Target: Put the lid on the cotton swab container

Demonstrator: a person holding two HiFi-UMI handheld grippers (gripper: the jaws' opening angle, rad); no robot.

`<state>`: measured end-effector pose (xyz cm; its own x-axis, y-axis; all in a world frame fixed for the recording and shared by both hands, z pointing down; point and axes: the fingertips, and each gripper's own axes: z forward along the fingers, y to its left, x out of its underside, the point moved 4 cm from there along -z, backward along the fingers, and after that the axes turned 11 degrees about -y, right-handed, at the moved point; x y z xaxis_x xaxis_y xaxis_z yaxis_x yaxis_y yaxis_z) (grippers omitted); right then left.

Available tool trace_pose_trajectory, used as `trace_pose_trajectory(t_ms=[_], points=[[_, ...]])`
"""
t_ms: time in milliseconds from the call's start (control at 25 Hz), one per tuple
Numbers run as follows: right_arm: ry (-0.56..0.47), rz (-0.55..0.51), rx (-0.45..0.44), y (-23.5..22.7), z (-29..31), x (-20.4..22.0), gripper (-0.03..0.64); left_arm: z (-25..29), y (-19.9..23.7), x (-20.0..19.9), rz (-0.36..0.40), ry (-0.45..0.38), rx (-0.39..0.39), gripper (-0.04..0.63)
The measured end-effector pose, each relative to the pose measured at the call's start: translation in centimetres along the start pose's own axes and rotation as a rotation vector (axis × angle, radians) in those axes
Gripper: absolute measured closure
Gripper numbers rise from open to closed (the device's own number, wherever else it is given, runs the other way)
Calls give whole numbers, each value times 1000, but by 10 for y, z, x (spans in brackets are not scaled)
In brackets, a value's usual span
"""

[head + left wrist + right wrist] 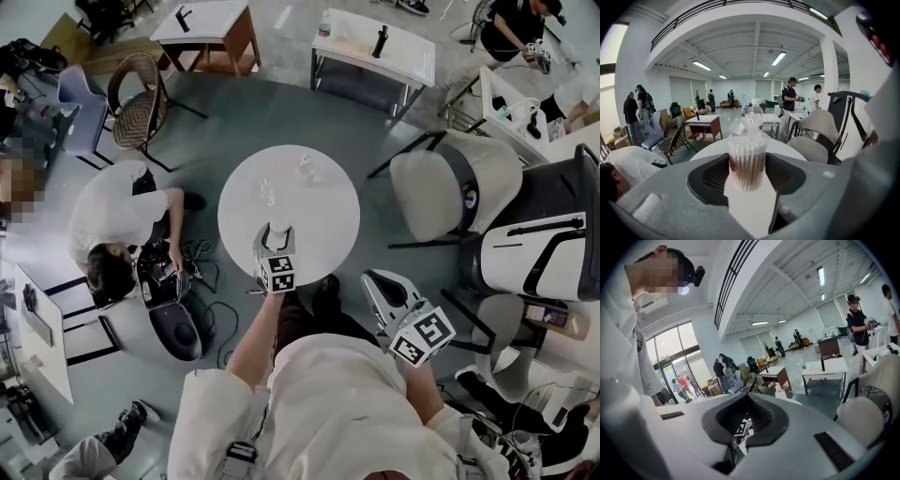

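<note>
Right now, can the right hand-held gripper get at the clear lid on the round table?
Probably yes: the table around the lid is mostly bare, and only the left hand-held gripper, holding the cotton swab container, sits nearby. The right hand-held gripper is shut and must open first.

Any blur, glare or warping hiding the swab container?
Left gripper view: heavily bowed, black corners, yet the cotton swab container in the left claw is sharp. Head view: evenly lit, but the clear bottle nearly vanishes against the white table. Right gripper view: bowed, bright windows at left, right claw sharp.
</note>
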<state>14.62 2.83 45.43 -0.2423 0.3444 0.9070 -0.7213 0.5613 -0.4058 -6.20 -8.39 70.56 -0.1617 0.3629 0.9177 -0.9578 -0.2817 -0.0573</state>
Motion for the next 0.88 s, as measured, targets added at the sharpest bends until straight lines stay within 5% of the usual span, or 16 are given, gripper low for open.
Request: trace_pose_trajectory(t_ms=[360,520,880], points=[[-43,49,-2,8,19,-5,611,-43,-9,-81,76,-154,123,351],[-27,99,17,4,34,2,584,-64,-15,-107,37,-204,204,353],[11,531,-49,5,84,32,333,-108,-1,-151,20,-305,268,354]])
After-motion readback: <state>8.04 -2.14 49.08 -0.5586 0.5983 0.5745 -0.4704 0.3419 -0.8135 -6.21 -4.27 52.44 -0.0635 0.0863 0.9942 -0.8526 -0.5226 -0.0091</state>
